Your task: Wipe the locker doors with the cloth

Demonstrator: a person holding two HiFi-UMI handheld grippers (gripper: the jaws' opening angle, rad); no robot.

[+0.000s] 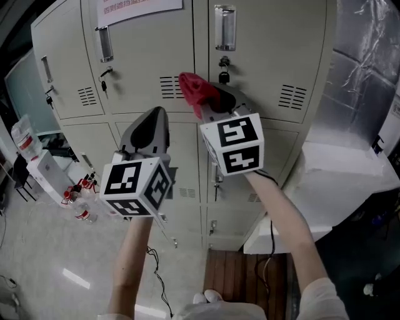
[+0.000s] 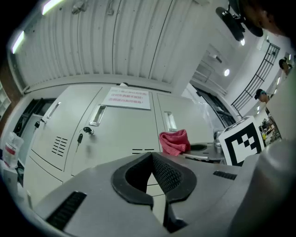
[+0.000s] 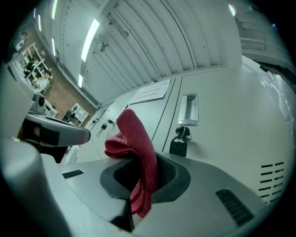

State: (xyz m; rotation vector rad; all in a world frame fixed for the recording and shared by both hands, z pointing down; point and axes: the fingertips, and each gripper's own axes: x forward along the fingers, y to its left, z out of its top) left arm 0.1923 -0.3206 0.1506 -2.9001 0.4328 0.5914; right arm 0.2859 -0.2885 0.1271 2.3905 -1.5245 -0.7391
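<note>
A red cloth (image 1: 194,89) is bunched in my right gripper (image 1: 210,105), which is shut on it right in front of the beige locker doors (image 1: 150,59), near a black padlock (image 1: 224,77). In the right gripper view the cloth (image 3: 137,141) stands up out of the jaws of that gripper (image 3: 142,159), with the padlock (image 3: 178,146) just behind. My left gripper (image 1: 156,114) hangs lower left of it, shut with nothing in it, pointing at the doors. The left gripper view shows its jaws (image 2: 151,158) together and the cloth (image 2: 175,142) off to the right.
A paper notice (image 1: 140,9) is stuck on the upper middle door, and keys (image 1: 104,83) hang from its lock. Foil-wrapped sheeting (image 1: 362,75) and a white ledge (image 1: 340,178) stand to the right. Bottles and small items (image 1: 78,200) lie on the floor left.
</note>
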